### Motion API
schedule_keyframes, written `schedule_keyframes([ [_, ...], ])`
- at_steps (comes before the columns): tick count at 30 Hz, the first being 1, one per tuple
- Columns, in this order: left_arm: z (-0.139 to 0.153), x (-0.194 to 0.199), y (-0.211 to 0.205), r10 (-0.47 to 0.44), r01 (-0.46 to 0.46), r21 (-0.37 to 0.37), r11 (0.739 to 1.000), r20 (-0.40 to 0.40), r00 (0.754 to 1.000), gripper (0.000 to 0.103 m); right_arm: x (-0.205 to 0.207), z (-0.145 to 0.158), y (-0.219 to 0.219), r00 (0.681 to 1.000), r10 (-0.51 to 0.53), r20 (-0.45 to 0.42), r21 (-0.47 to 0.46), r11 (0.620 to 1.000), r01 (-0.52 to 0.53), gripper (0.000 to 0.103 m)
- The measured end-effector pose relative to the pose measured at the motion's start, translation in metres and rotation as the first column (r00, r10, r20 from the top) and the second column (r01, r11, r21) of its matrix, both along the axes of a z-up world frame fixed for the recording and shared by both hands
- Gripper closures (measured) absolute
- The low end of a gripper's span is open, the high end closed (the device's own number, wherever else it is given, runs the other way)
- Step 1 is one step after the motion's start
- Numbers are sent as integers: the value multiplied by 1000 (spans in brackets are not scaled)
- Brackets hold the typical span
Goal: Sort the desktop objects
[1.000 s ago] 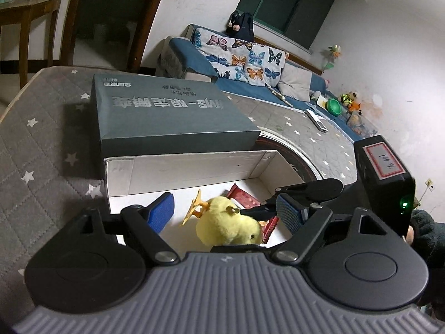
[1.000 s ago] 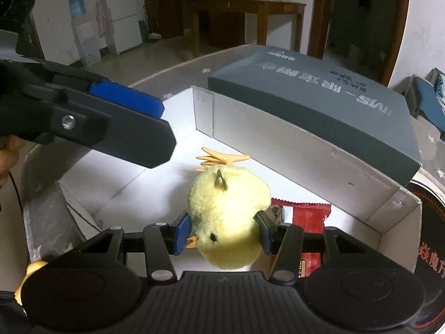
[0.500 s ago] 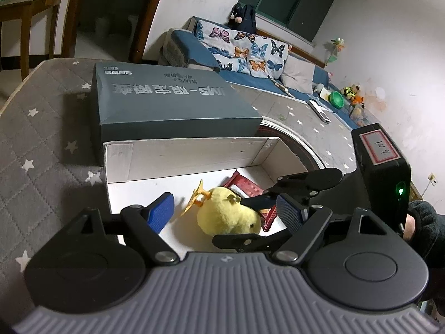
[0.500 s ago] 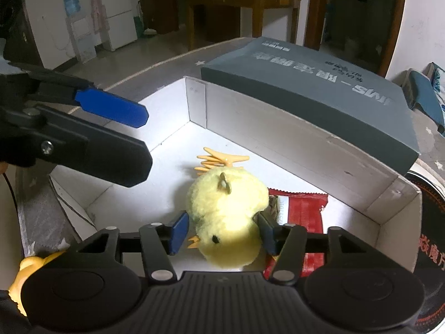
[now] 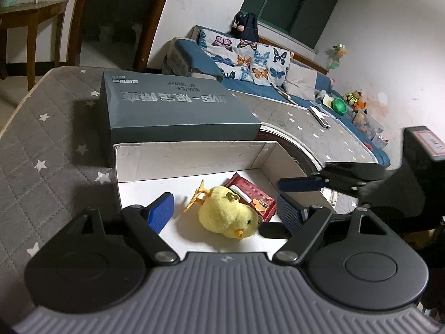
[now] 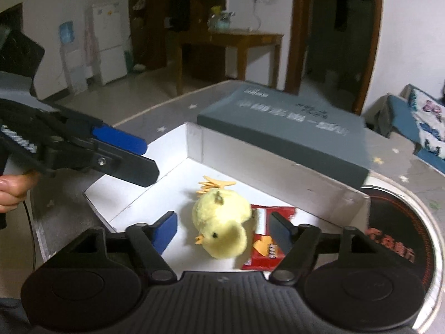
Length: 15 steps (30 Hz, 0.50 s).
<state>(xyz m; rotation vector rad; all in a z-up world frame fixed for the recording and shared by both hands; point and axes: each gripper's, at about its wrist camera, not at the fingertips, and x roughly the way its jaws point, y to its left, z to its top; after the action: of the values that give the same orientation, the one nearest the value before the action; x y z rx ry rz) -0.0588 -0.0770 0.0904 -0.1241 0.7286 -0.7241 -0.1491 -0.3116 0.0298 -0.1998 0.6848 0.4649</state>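
Inside the open white box (image 6: 319, 192), on its floor, a yellow plush chick (image 6: 221, 224) lies on its side, partly overlapping a red snack packet (image 6: 267, 239) beside it. The right hand-held gripper (image 6: 222, 229) hangs just above the chick with its blue pads spread wide and touching nothing, which suggests the toy is already sorted into the box. The left hand-held gripper (image 5: 224, 210) hovers at the near edge, equally spread and empty. The box's grey lid (image 5: 172, 111) rests behind it on a star-patterned quilted tabletop (image 5: 41, 144).
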Motion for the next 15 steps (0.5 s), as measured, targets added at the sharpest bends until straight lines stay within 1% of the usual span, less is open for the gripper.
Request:
schedule_keyframes([
  [3,1,0,0,8,-8,6,1000,4,1000,22,-9,6,-10,999,-36,29,1,999,36,27],
  [7,2,-2,5,22,-22,6,1000,16,1000,22,-24,15,-28,993,-92,74,29,996,90,20],
  [9,4,-2,11,48,-48,8,999,25,999,22,-33,18,-41,986,-134,99,37,991,131,20],
  [12,8,-1,24,104,-104,11,995,42,994,22,-41,20,-65,968,-221,120,68,975,214,18],
  [15,14,1,42,184,-185,12,983,72,980,22,-47,17,-93,934,-333,130,95,942,323,15],
])
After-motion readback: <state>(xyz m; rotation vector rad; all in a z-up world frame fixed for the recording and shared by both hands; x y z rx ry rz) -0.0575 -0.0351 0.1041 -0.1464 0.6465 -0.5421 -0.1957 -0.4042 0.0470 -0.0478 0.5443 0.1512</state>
